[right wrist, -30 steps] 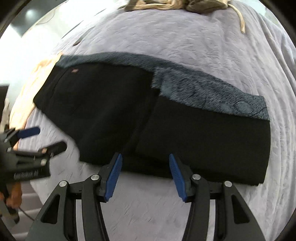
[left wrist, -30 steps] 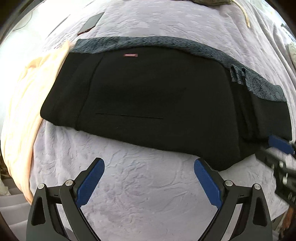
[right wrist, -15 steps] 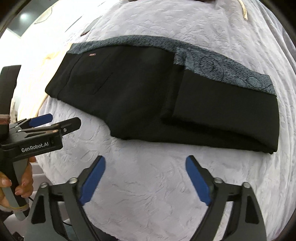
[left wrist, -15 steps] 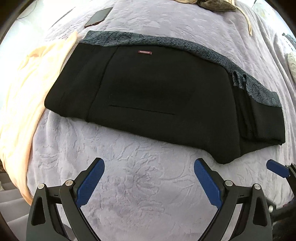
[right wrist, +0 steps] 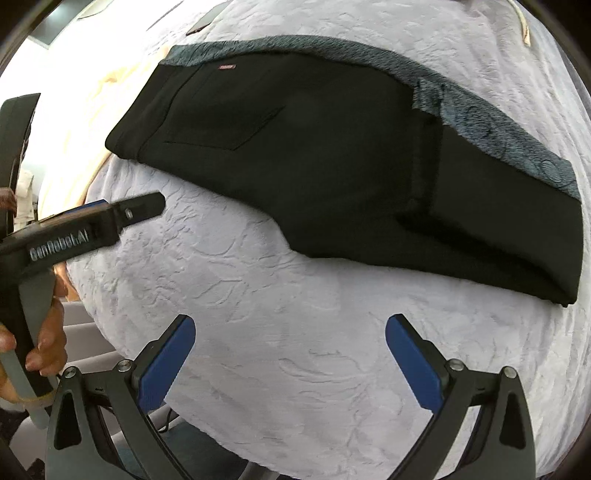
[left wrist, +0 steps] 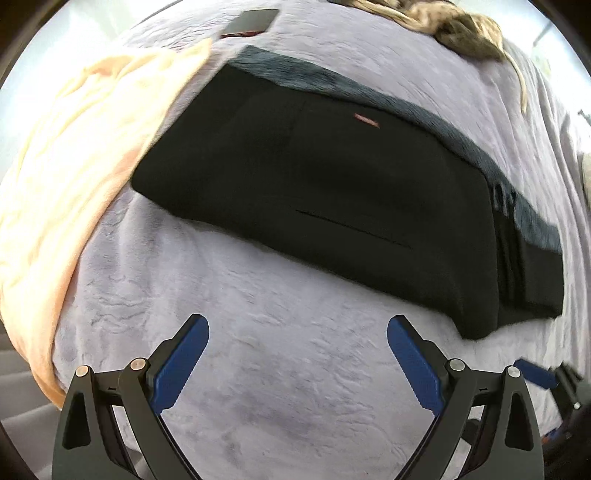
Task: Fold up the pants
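The black pants (left wrist: 332,192) lie folded in a long strip on the lilac bedspread (left wrist: 295,387), grey patterned lining showing along their far edge. My left gripper (left wrist: 298,325) is open over bare bedspread, short of the pants' near edge, nothing between its fingers. In the right wrist view the pants (right wrist: 332,155) stretch across the upper half. My right gripper (right wrist: 290,323) is also back from them, its jaws opening wide with nothing between them. The left gripper (right wrist: 110,218) reaches in from the left side there, held by a hand (right wrist: 44,343).
A peach cloth (left wrist: 74,166) lies bunched at the left end of the pants. A dark phone (left wrist: 251,22) rests at the far edge. A brownish garment (left wrist: 461,29) with a cord lies at the far right. The bed's near edge drops off at lower left.
Both grippers have drawn back from the pants toward the near side. The right jaws, narrow at the pants' near edge before, have spread wide. The left gripper stays open.
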`<act>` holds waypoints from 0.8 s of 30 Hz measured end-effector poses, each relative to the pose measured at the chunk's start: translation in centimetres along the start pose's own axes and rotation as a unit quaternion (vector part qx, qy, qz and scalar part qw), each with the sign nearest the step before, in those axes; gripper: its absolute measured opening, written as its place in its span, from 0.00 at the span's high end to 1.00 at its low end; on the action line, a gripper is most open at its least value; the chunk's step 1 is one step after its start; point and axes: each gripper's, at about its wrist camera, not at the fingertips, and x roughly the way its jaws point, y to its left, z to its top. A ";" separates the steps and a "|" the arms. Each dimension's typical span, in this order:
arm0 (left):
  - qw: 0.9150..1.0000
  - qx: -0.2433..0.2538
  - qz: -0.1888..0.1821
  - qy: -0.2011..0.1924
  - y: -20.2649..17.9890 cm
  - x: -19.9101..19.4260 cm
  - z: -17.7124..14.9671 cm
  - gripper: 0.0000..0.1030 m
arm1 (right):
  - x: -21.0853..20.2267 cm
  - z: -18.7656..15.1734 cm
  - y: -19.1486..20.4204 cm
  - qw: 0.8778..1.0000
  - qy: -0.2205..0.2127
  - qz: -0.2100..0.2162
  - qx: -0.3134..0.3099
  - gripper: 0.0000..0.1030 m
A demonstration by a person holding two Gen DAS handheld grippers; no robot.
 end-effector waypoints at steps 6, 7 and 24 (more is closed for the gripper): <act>0.995 -0.062 -0.069 -0.029 5.3 -0.1 2.2 0.05 | -0.1 0.6 0.9 1.000 0.000 0.004 -0.001 0.00; 0.993 -0.082 -0.086 -0.029 6.3 0.2 2.5 0.05 | -0.1 0.7 1.1 1.000 0.000 0.004 -0.003 0.00; 0.972 -0.164 -0.166 -0.031 8.8 4.7 4.9 0.05 | 1.2 0.7 1.7 0.999 0.015 0.038 0.022 0.00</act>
